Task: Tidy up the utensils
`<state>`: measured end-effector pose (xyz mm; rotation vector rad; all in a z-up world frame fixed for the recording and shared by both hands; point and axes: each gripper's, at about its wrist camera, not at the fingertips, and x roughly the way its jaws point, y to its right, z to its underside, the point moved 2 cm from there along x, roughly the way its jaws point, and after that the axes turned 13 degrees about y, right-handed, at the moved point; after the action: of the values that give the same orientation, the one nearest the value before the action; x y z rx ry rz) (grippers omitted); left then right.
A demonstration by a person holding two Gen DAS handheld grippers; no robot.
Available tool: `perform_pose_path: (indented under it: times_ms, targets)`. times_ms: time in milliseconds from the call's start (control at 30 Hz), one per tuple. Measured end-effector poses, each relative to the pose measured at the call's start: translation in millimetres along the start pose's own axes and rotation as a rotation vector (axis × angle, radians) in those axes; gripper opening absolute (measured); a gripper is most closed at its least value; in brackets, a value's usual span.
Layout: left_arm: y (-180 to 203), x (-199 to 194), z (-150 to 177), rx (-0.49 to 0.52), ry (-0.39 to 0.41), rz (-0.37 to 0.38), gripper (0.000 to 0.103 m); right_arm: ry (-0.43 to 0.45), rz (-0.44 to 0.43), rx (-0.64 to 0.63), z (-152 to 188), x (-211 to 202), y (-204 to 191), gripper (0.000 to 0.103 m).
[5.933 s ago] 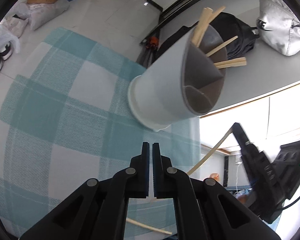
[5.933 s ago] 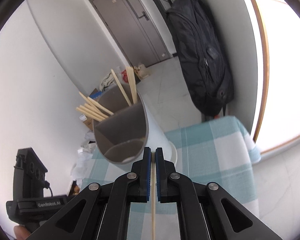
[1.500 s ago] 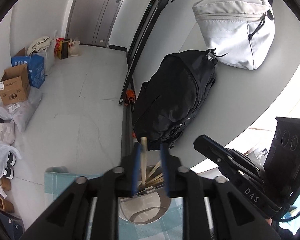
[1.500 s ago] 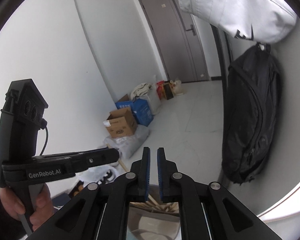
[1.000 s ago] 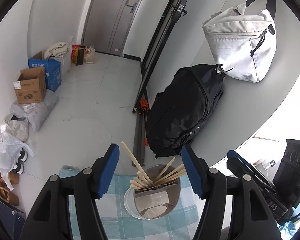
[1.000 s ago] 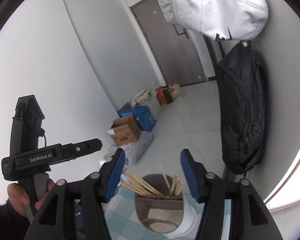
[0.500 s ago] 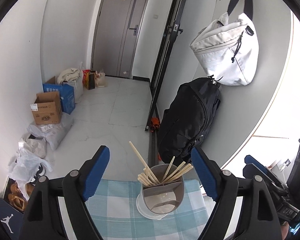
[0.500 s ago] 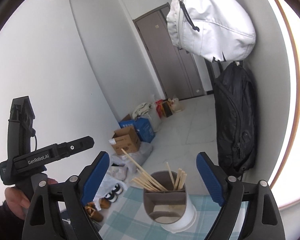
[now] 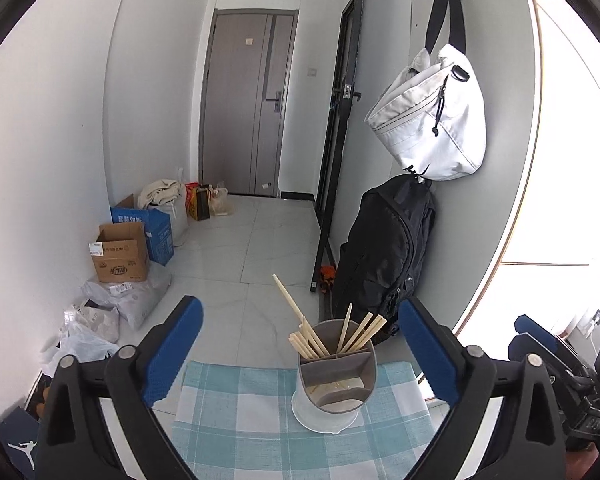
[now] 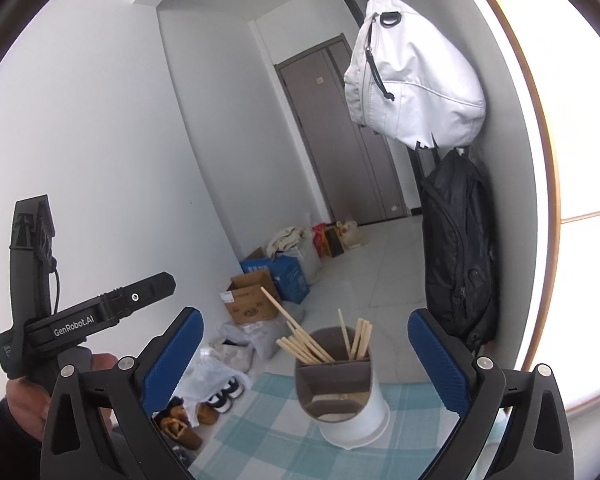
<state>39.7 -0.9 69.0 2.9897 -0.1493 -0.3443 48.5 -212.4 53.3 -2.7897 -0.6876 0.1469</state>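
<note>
Both jaws had just been opening and stood wide with nothing between them. The left gripper (image 9: 300,344) and right gripper (image 10: 306,346) each faced the holder (image 9: 335,384) ahead on the checked tabletop (image 9: 236,408), about equally near. Its chopsticks (image 9: 300,328) stood nearly upright, tips fanned up and outward.

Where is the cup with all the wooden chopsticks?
In both wrist views, the grey-lined white divided cup holding wooden chopsticks stands upright near the far edge of the teal checked cloth, before the black backpack.
</note>
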Motion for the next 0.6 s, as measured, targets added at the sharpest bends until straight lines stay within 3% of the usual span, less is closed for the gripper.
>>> perform_pose_path:
  times_ms: [600]
  targets:
    - [-17,-31,72,-0.010,0.042,-0.050,0.101,0.049,-0.005,-0.098,69,-46,-10,0.103]
